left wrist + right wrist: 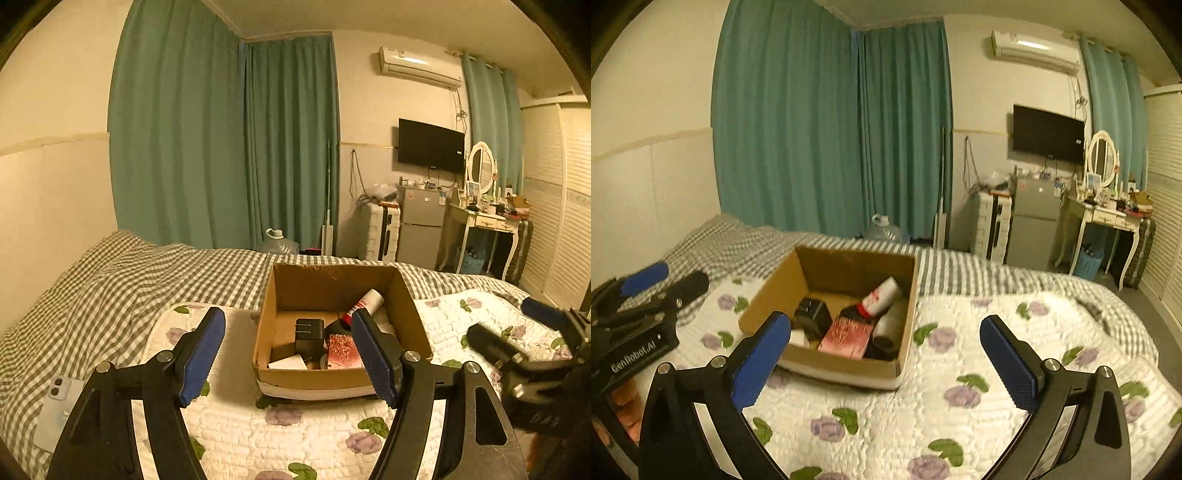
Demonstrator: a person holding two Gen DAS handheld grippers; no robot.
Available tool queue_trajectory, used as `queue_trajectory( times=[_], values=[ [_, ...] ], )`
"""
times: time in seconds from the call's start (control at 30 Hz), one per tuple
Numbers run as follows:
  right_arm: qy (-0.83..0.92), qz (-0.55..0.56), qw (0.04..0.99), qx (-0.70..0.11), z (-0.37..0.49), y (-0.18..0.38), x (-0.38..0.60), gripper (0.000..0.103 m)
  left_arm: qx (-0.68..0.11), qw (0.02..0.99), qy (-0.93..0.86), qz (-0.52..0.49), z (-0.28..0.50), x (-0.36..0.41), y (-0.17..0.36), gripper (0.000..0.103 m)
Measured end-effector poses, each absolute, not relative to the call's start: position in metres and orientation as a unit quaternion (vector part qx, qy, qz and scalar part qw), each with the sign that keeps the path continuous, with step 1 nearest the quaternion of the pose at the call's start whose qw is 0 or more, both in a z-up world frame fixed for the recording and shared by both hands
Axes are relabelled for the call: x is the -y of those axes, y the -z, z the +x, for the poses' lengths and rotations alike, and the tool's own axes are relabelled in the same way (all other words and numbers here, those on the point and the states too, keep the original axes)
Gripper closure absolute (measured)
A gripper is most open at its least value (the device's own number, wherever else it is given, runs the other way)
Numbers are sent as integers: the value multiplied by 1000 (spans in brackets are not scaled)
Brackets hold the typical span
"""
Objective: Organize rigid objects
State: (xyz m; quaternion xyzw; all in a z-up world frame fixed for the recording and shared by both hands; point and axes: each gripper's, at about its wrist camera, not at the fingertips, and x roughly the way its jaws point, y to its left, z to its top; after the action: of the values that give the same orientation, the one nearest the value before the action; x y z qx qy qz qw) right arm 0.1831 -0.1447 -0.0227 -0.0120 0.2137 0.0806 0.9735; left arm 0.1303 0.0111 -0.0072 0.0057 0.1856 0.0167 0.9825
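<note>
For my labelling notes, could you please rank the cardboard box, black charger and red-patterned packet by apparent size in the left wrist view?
1. cardboard box
2. black charger and red-patterned packet: they look alike, so unranked.

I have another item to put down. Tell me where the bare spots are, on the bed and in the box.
The white floral quilt lies bare right of the brown cardboard box. Inside, only the back-left floor behind the black plug adapter is open. The red-and-white tube, pink patterned packet and adapter crowd the front and right. A pale phone lies on the checked sheet.
</note>
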Motion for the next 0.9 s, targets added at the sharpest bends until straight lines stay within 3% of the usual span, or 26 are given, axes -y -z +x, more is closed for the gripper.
queue_trajectory(
  times=[0.9],
  values=[
    [-60, -6, 971, -231, 196, 39, 151, 0, -219, 976, -5, 15, 135, -6, 30, 30]
  ],
)
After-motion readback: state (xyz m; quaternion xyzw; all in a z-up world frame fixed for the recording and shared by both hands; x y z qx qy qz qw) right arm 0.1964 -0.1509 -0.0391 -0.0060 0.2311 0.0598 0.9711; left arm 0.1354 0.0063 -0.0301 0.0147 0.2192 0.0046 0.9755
